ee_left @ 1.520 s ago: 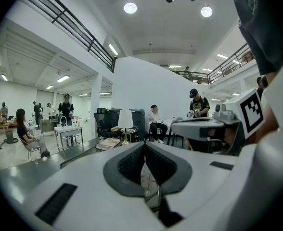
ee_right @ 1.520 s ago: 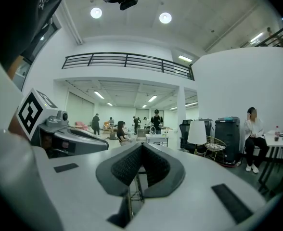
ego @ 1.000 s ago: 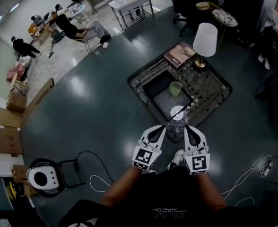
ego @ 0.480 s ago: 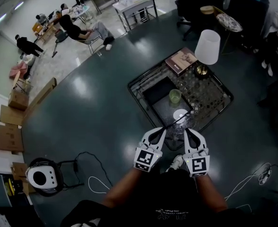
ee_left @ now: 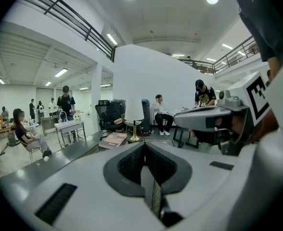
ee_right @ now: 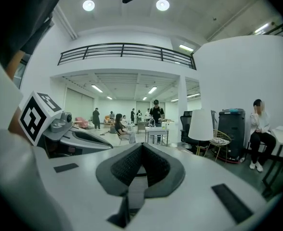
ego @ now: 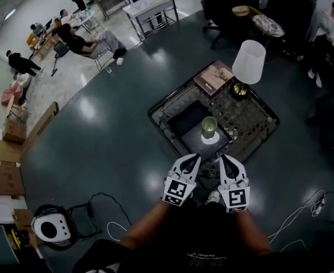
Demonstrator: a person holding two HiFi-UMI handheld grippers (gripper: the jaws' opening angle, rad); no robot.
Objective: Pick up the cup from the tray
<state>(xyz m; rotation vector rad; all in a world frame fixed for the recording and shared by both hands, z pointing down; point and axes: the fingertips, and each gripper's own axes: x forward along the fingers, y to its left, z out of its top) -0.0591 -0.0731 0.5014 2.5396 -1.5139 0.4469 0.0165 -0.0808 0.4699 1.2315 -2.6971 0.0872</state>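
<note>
Head view: white left gripper (ego: 195,158), white right gripper (ego: 223,158), both pinched shut, empty, near pale green see-through cup (ego: 209,127).

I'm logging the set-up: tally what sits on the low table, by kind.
Cup: 1
Tray: 1
Lamp: 1
Book: 1
Total: 4

Passage over the near edge of the table (ego: 162,128) to the cup (ego: 209,127) is clear. Lamp (ego: 248,61) and book (ego: 214,77) obstruct the far side.
</note>
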